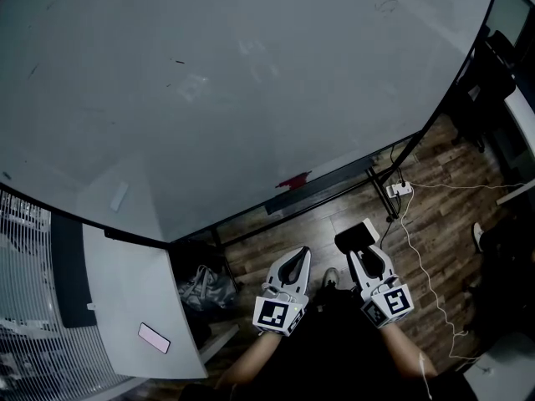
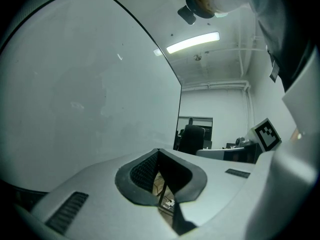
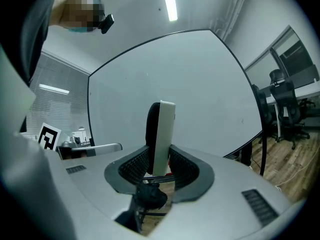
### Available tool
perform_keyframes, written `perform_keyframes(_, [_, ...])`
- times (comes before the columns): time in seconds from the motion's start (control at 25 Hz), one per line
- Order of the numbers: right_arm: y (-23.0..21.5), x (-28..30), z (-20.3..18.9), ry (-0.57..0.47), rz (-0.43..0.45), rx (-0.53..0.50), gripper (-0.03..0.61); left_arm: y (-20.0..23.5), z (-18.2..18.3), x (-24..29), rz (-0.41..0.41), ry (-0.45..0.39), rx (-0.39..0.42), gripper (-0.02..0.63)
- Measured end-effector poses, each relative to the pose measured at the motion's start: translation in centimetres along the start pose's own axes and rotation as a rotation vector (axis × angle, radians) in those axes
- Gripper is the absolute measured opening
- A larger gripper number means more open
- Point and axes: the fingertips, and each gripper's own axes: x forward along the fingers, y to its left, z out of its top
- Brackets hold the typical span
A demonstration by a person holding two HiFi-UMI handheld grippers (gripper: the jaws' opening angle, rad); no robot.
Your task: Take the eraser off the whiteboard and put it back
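1. Grippers come nearest, side by side at the bottom of the head view, both pointing towards the board.
2. The left gripper [image 2: 159, 153] has its jaws closed tip to tip, with nothing between them.
3. The right gripper [image 3: 159, 161] has its jaws part-way apart, clamped on the eraser [image 3: 162, 134]. The eraser stands upright between the pads with its white body on one side and its black felt on the other. Its upper half juts out past the jaw tips.
4. From the head view the eraser is a dark block at the front end of the right gripper. It is off the whiteboard [image 1: 251, 82] and well short of the board's bottom edge.
5. Under both grippers lies a wood-plank floor [image 1: 435, 224]. A grey handbag [image 1: 205, 286] sits on it to the left, beside a white table [image 1: 125, 307]. A pink phone [image 1: 154, 337] lies near that table's front edge.
6. Farther off, a dark ledge [image 1: 326, 186] runs along the whiteboard's bottom edge. A small red item [image 1: 292, 180] sits on it, perhaps a marker or cap; it is too small to tell.
7. The whiteboard fills the far view and is nearly blank, with a few faint marks.
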Motion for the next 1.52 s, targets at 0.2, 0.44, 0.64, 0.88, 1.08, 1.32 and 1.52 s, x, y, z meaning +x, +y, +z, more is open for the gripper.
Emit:
perform_keyframes(0.2, [0.9, -1.1, -0.2, -0.011, -0.013, 0.005, 0.135, -0.3, -0.7, -0.9, -0.024, -0.007, -0.023, 0.008])
perform_keyframes(0.44, [1.1, -1.9, -0.4, -0.014, -0.048, -0.015, 0.135, -0.7, -1.5, -1.0, -0.057, -0.006, -0.039, 0.008])
perform_keyframes(0.64, [0.6, -1.3, -0.4, -0.023, -0.059, -0.015, 0.135, -0.5, -1.5, -0.3, -0.067, -0.009, -0.037, 0.008])
perform_keyframes(0.88, [-1.3, 0.1, 0.1, -0.055, -0.048, 0.000, 0.135, 0.0, -1.5, 2.2, -0.071, -0.014, -0.027, 0.008])
perform_keyframes(1.08, [-3.6, 1.7, 0.8, -0.061, -0.028, 0.022, 0.136, 0.5, -1.4, 5.0, -0.074, -0.008, -0.014, 0.008])
perform_keyframes(1.32, [-7.1, 3.8, 1.6, -0.055, -0.023, 0.045, 0.135, 1.1, -1.3, 8.5, -0.077, 0.007, 0.016, 0.008])
perform_keyframes(1.52, [-9.3, 5.3, 1.3, -0.011, -0.045, 0.059, 0.135, 1.8, -1.5, 10.3, -0.071, 0.022, 0.010, 0.008])
